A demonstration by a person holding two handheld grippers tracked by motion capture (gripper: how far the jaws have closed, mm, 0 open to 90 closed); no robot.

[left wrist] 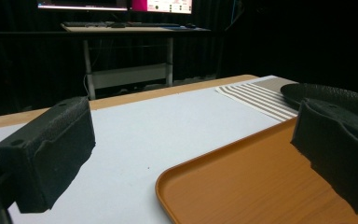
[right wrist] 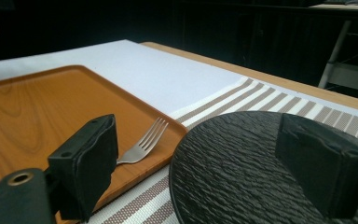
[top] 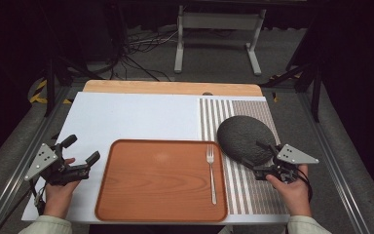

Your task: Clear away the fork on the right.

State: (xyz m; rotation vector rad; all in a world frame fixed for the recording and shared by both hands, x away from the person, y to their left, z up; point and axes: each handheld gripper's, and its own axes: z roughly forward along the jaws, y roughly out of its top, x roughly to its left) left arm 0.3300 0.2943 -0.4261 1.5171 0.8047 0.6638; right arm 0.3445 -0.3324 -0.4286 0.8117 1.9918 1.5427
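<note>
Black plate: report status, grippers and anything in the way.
Right gripper open over the black plate, nothing gripped. Left gripper open, empty. Plate on striped mat. Fork on tray alongside.

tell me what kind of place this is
Most likely a lab or recording studio with a mock dining setup: black curtains around, loose floor cables, monitors on a desk, and one table with a tray.

Black textured plate point(top: 245, 137); orange woodgrain tray point(top: 160, 180); brown-striped placemat point(top: 246, 190).
</note>
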